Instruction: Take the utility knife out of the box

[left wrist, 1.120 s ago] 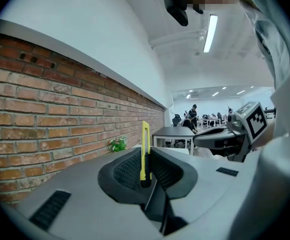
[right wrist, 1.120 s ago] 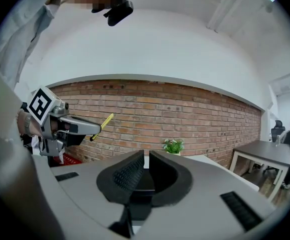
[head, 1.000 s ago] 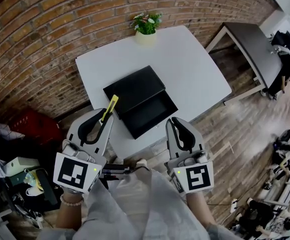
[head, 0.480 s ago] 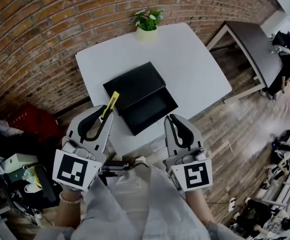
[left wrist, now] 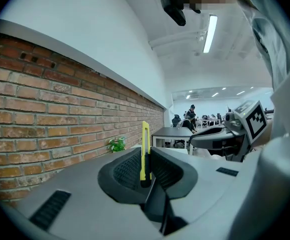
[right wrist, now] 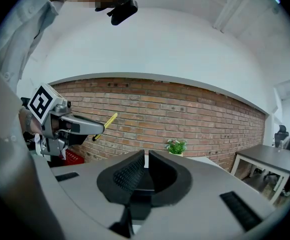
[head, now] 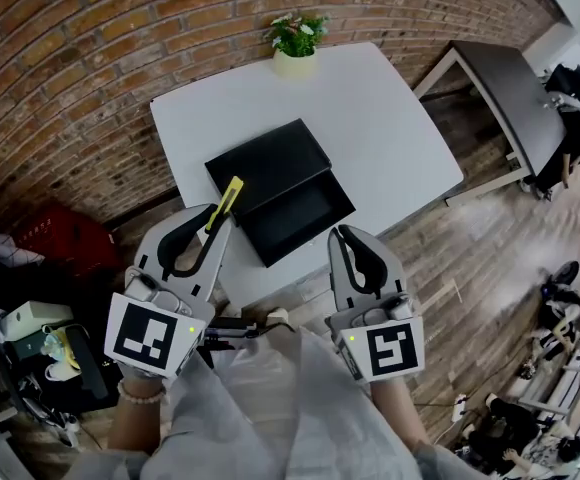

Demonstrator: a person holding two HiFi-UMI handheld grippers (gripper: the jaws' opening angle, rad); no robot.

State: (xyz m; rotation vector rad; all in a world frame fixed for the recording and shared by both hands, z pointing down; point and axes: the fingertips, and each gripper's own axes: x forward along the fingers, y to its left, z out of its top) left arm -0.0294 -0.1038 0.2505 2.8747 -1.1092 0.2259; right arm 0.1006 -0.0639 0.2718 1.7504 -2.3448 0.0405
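Note:
A black box (head: 302, 215) stands open on the white table (head: 380, 128), and its lid (head: 265, 166) lies against its far side. The yellow utility knife (head: 227, 196) is out of the box, held over the table's near left edge. My left gripper (head: 217, 225) is shut on it, and the knife (left wrist: 145, 151) stands upright between the pads, sticking out past the fingertips. My right gripper (head: 341, 234) hovers off the table's near edge, right of the box, shut with nothing in it. In the right gripper view its jaws (right wrist: 146, 160) nearly touch, and the knife (right wrist: 106, 124) shows at the left.
A potted plant (head: 295, 46) stands at the table's far edge by the brick wall (head: 90, 58). A dark side table (head: 500, 83) is at the right. A red crate (head: 55, 238) and clutter lie on the floor at the left.

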